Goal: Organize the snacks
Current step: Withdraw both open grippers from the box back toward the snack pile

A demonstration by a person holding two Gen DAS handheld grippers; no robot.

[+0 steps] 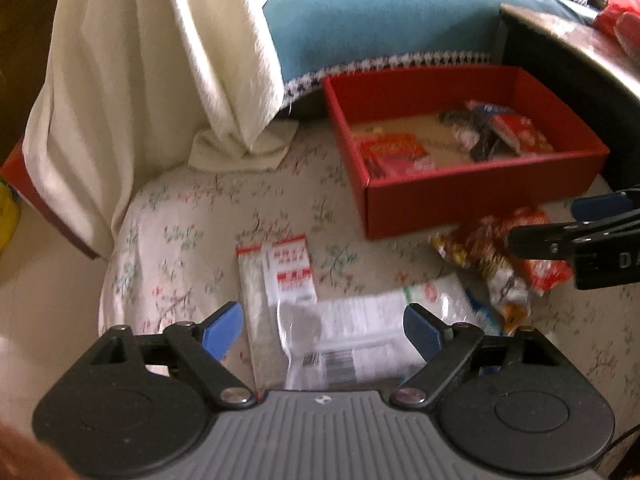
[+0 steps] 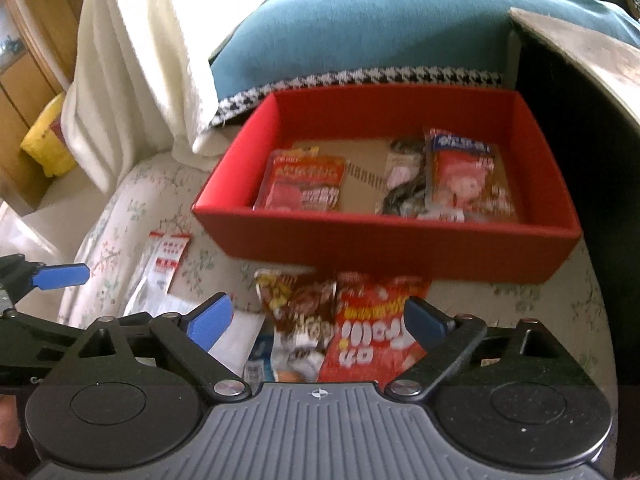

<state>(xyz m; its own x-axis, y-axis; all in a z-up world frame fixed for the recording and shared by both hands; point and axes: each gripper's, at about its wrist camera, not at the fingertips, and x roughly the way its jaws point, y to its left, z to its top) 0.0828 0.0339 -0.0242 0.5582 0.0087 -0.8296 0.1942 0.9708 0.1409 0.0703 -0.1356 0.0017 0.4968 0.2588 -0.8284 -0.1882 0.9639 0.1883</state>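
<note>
Soft daylight from upper left, motion blur, fisheye-bent edges

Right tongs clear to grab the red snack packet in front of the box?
Probably yes: right tongs are open, the red snack packet lies uncovered right below them, outside the red cardboard box.

box (image 2: 384,240): packets (image 2: 304,184) inside | loose packets (image 2: 372,332) before box
</note>
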